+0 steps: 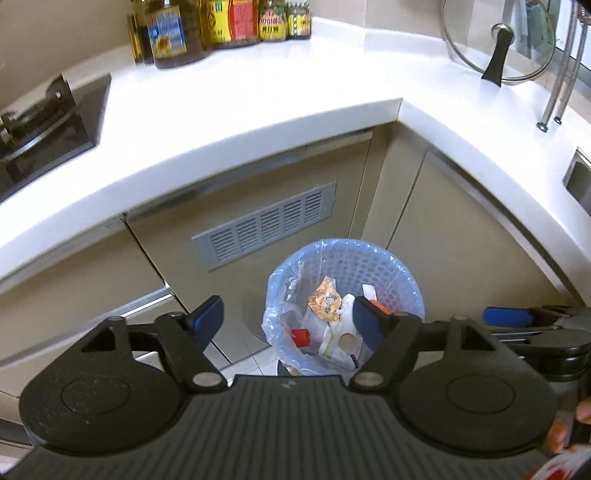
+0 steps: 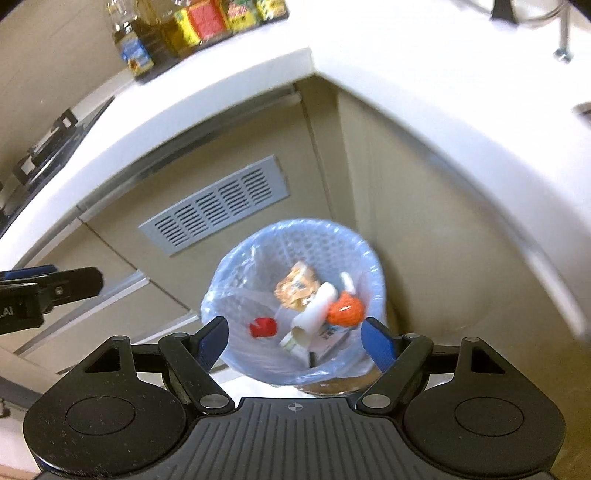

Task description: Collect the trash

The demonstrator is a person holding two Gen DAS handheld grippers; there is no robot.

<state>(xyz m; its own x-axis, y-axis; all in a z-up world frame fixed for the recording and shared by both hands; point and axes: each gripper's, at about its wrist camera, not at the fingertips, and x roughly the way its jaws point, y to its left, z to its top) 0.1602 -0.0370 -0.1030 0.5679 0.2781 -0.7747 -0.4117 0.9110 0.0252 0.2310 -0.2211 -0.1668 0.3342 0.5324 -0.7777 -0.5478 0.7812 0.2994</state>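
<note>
Overhead, both jaws wide apart, empty, above trash bin [image 1: 343, 266].

Left hand-held gripper [image 1: 288, 321] jaws wide apart and empty, right hand-held gripper [image 2: 295, 341] likewise, both angled downward

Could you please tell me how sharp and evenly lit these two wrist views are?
Left wrist view: mostly sharp, the bottles readable, the white countertop bright and nearly washed out, its edge bowed by the fisheye. Right wrist view: softer, with smearing on the trash bin and its contents, and the countertop blown out to plain white.
</note>
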